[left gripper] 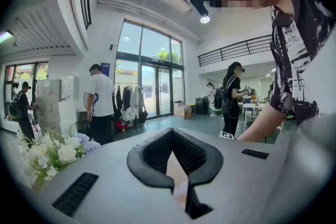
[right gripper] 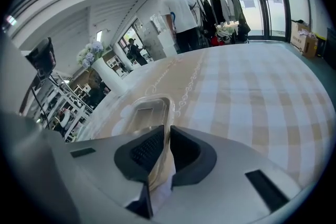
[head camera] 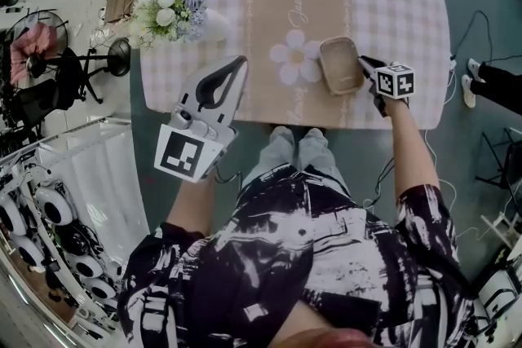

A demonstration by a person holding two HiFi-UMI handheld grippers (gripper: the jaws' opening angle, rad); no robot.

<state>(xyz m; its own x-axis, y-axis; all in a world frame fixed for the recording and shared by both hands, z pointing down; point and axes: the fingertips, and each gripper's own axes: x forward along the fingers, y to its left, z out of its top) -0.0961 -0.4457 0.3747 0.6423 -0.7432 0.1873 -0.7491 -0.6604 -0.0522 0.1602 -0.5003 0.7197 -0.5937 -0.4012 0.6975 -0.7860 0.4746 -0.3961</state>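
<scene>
The right claw [head camera: 364, 61] is clamped on the rim of the shallow plastic tray [head camera: 341, 65], which seems to rest on the checked desk [head camera: 391, 4], while the left claw [head camera: 240, 61], closed on nothing, hovers over the desk's near edge.

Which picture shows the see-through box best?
The head view: the whole box shows from above on the tablecloth, with the right gripper shut on its rim. The right gripper view shows the box close up, but partly behind the gripper. The left gripper view misses it.
</scene>
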